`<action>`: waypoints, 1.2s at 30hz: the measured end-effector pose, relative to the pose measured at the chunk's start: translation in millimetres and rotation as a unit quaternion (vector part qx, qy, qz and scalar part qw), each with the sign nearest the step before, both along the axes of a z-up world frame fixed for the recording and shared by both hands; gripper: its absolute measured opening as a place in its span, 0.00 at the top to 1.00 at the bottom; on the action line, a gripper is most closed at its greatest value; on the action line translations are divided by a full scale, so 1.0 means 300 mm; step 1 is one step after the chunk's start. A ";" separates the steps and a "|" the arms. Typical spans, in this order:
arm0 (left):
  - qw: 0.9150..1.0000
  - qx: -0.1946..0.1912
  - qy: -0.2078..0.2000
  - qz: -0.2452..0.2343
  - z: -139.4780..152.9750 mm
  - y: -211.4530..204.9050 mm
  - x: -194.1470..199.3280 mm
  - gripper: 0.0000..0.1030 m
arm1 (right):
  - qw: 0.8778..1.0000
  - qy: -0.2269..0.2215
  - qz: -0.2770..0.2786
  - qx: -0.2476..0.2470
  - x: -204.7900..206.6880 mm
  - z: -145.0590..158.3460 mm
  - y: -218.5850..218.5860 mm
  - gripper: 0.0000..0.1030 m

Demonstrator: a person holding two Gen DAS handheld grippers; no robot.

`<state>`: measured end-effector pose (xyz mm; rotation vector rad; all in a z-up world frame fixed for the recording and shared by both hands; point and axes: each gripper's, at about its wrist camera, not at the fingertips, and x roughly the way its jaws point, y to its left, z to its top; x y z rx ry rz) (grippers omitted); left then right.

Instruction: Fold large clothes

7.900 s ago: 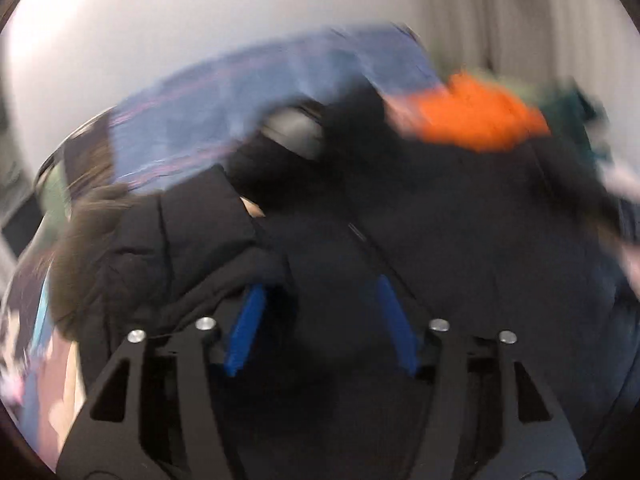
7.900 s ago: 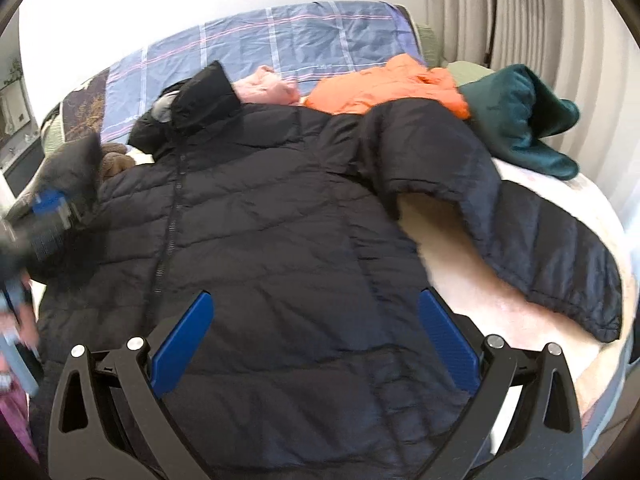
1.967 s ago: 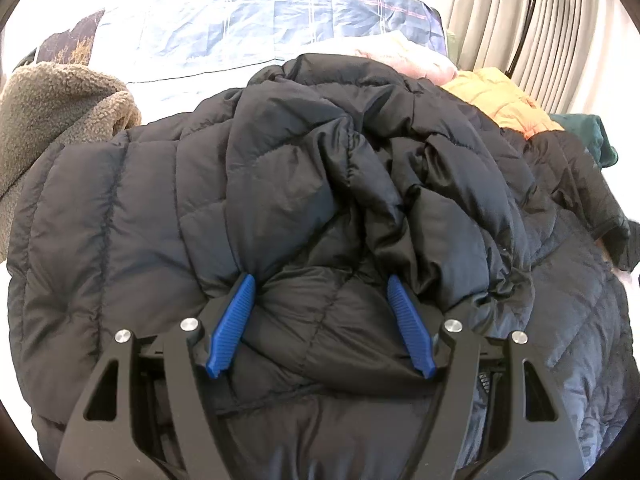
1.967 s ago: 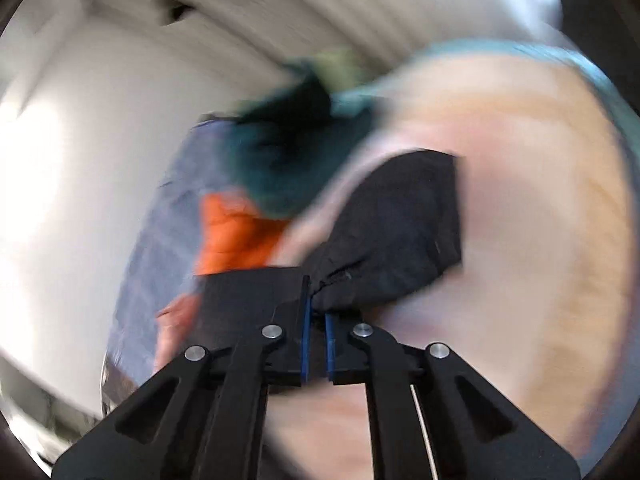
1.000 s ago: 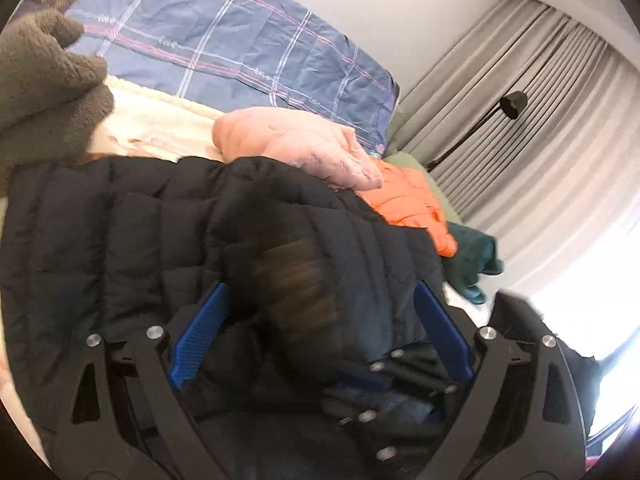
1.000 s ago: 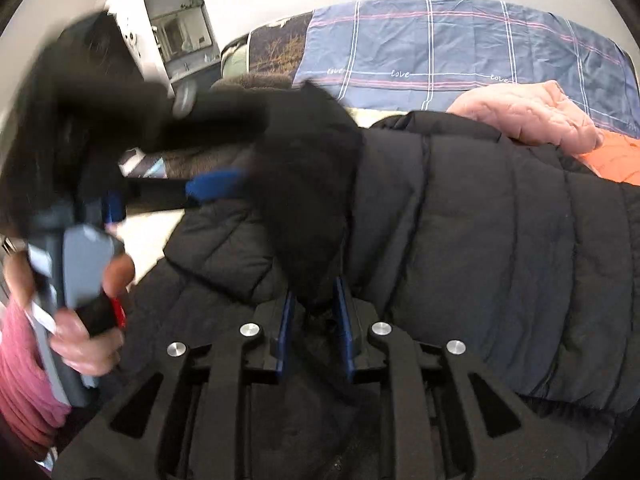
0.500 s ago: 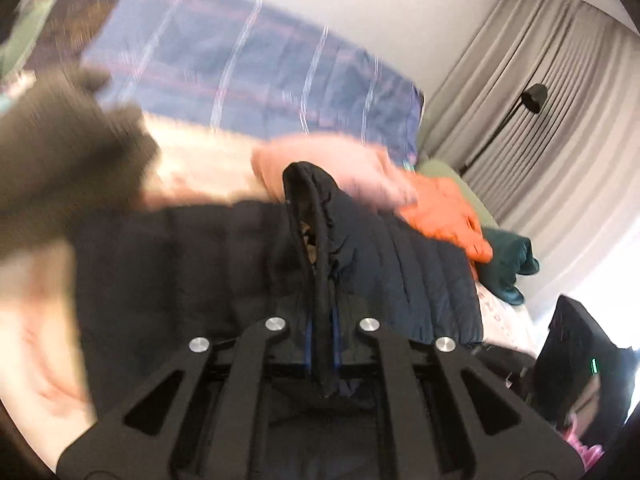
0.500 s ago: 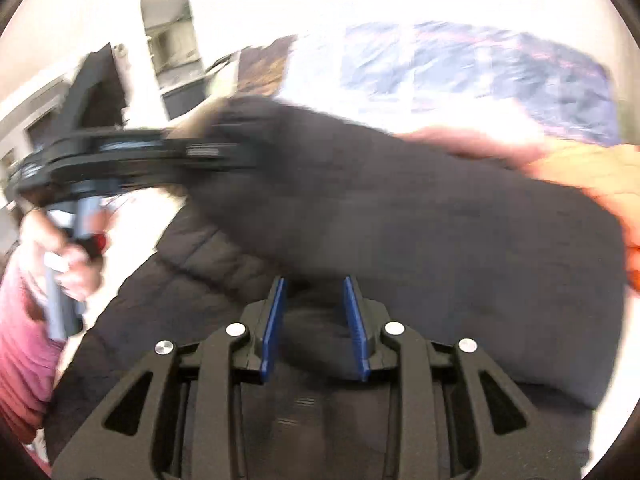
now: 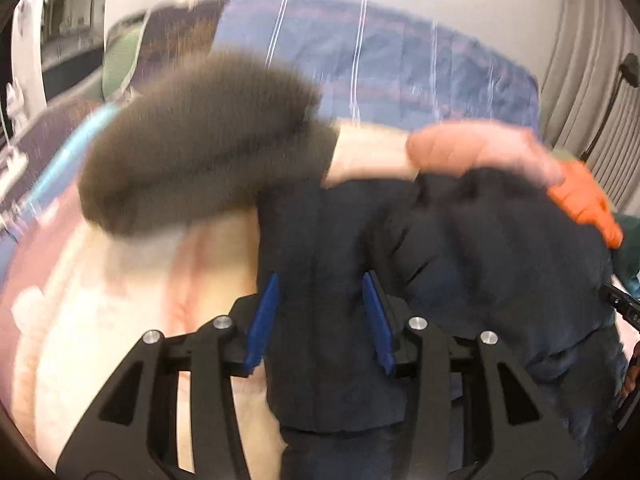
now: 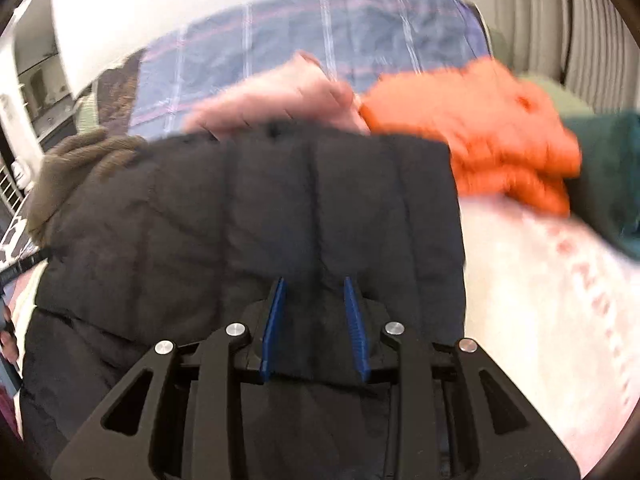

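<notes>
**Two grippers over a black puffer jacket on a bed**

Both views are blurred. A black quilted jacket (image 10: 256,216) lies folded on a pale, pinkish bed cover (image 10: 540,300), and it fills the middle and lower part of each view.

In the left wrist view, the left gripper (image 9: 320,316) points forward and slightly down over the jacket's left edge. Its blue fingers (image 9: 262,320) stand partly apart, with a band of the black fabric lying between them. The blur hides whether the pads press on the cloth or only flank it. To the left of that edge the bed cover shows bare.

In the right wrist view, the right gripper (image 10: 314,326) is aimed along the jacket toward the head of the bed. Its blue fingers (image 10: 354,328) are also partly apart, with a fold of the jacket bulging up between them; whether they pinch it cannot be told.

Beyond the jacket lie a brown fleece garment (image 9: 200,140), a pink garment (image 10: 280,100), an orange jacket (image 10: 480,132) and a dark green garment (image 10: 608,176). A blue plaid pillow (image 10: 320,40) stands against the wall behind them.
</notes>
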<state>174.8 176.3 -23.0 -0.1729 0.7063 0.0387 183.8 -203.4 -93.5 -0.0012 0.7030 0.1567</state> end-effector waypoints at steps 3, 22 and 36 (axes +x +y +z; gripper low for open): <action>0.998 0.007 -0.043 -0.045 0.102 -0.105 -0.012 0.55 | 1.000 -0.016 0.016 0.008 0.045 0.054 0.052 0.65; 0.994 0.069 0.022 -0.078 -0.099 -0.302 0.144 0.44 | 1.000 0.004 -0.019 0.019 0.154 -0.008 0.021 0.53; 0.987 0.145 0.060 -0.022 -0.282 -0.361 0.334 0.23 | 0.998 0.021 -0.059 -0.016 0.354 -0.156 0.011 0.37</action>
